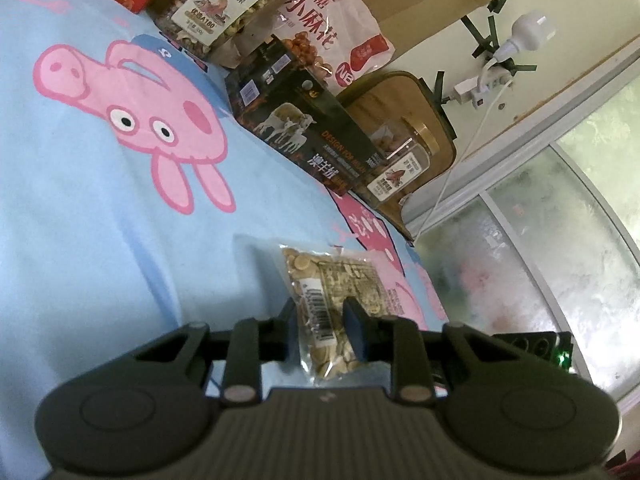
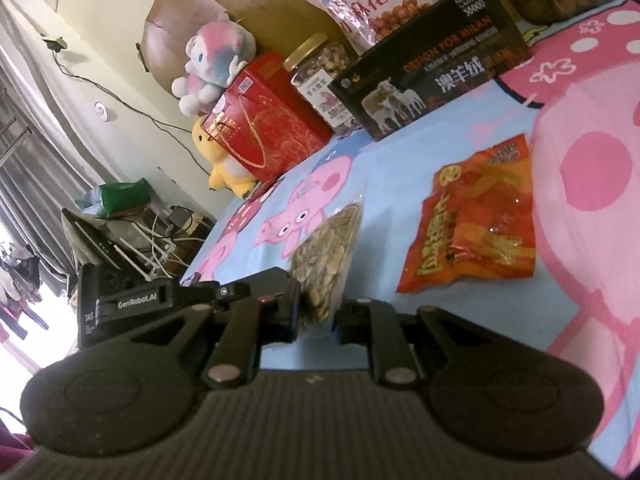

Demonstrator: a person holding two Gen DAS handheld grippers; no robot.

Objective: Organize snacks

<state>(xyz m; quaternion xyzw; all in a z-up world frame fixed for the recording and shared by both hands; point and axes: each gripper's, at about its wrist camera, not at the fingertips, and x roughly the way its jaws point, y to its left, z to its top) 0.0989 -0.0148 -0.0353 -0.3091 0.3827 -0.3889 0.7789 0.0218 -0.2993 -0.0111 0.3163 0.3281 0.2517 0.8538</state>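
Left claw (image 1: 323, 320) pinches clear seed packet (image 1: 332, 296) low over blue pig-print bedsheet (image 1: 100, 208). Right claw (image 2: 318, 310) pinches same packet's other end; orange crinkly snack bag (image 2: 472, 220) lies nearby.

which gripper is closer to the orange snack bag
Right. The right gripper holds one end of the clear seed packet, with the orange snack bag lying just beside it. The left gripper grips the packet's other end, farther away.
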